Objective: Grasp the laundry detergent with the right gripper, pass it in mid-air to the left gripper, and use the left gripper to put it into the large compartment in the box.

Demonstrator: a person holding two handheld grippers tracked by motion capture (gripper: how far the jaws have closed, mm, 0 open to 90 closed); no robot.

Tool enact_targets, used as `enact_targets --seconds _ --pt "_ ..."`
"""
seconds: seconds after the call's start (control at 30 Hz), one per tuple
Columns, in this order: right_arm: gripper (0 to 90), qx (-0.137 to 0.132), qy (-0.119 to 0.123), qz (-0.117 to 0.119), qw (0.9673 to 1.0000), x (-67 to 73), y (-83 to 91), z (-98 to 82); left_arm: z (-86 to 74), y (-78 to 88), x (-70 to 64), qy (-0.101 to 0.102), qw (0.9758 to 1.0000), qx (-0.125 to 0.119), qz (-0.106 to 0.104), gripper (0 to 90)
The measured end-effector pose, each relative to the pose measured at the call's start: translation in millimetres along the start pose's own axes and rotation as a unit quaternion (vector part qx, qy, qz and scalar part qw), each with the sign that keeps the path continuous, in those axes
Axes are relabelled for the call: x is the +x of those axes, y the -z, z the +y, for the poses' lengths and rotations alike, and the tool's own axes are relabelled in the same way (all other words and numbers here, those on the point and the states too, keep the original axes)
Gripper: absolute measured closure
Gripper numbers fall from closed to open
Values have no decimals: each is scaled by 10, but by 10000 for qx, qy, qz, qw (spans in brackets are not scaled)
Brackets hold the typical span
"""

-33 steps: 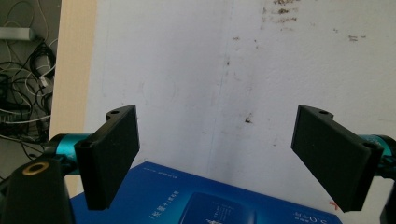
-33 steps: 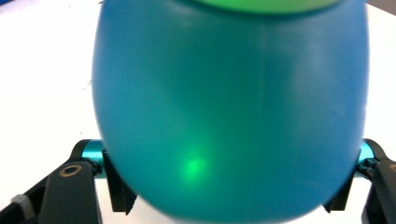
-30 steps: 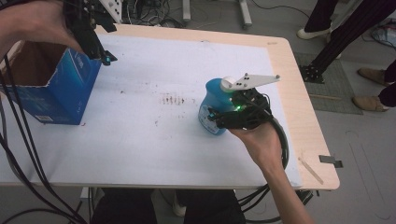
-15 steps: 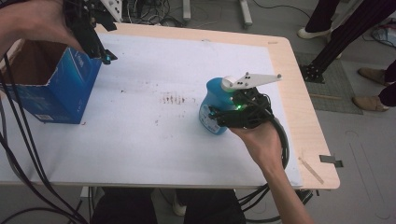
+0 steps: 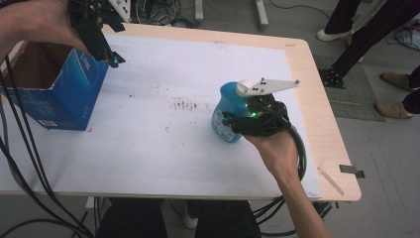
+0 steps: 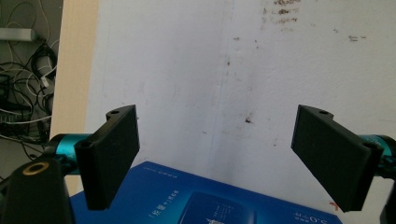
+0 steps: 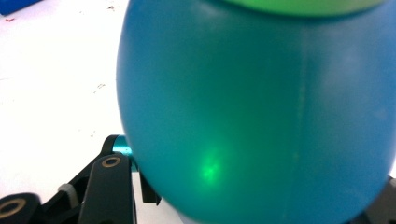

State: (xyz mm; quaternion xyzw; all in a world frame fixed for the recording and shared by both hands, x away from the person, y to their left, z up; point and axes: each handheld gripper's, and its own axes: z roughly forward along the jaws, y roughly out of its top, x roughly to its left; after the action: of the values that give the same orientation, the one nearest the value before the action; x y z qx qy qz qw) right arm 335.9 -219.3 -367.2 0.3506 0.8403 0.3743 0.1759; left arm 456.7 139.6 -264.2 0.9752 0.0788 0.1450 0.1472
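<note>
Right fingers (image 7: 140, 186) closing, clamp blue bottle (image 5: 229, 110); blue box (image 5: 74, 94) open-topped.

The counter (image 5: 317, 89) has a pale wooden top under a white sheet (image 5: 163, 144) marked with dark smudges (image 5: 184, 104) near its middle. An open blue box (image 5: 54, 94) stands at the sheet's left edge, its brown inside showing. A metal clip (image 5: 352, 170) sits at the counter's right rim. On the grey floor beyond, cables (image 5: 163, 12) tangle by the far edge, shoes (image 5: 396, 79) stand at right, and a black stand's foot (image 5: 337, 77) rests on a mat (image 5: 354, 91).
</note>
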Motion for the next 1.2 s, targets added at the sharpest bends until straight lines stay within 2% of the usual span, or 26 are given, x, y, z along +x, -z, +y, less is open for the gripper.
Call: enact_targets --seconds 0.27,0.47,0.6,0.67,0.77,0.83,0.87,0.9,0.93,0.97,1.1,1.13,1.17,1.2 --pt "463 -78 -60 35 9999 -7 4 -20 5 15 -11 -4 10000 -7 -16 152" --pt "477 -71 -9 75 9999 -11 5 -14 19 38 -16 138 9999 -66 -49 154" --pt "482 -45 -10 180 9998 -52 8 -3 22 81 -15 187 9996 -162 -134 154" --pt "481 -74 7 312 9995 -72 25 28 40 116 -34 219 9993 -255 -153 154" --pt "481 -107 70 392 9991 -87 42 73 69 146 -49 175 9994 -263 -172 154" --pt "480 -175 248 534 9981 -110 65 171 138 218 -85 81 9993 -307 -175 154" --pt "480 -175 248 534 9981 -110 65 171 138 218 -85 81 9993 -307 -175 154" --pt "479 -175 461 675 9965 -126 81 257 198 275 -113 27 9992 -366 -168 154" --pt "479 -153 552 744 9956 -130 88 307 198 275 -113 27 9992 -366 -168 154" --pt "478 -132 694 820 9941 -135 92 357 265 326 -135 -35 9991 -371 -220 154" --pt "478 -64 1116 1235 9860 -160 70 561 402 399 -180 -142 9980 -440 -425 154" --pt "478 -64 1116 1235 9860 -160 70 561 402 399 -180 -142 9980 -440 -425 154" --pt "478 -75 1192 1369 9834 -163 53 611 437 407 -193 -176 9976 -467 -485 154" --pt "477 -111 1362 1620 9773 -168 20 706 497 410 -232 -203 9965 -523 -617 154"
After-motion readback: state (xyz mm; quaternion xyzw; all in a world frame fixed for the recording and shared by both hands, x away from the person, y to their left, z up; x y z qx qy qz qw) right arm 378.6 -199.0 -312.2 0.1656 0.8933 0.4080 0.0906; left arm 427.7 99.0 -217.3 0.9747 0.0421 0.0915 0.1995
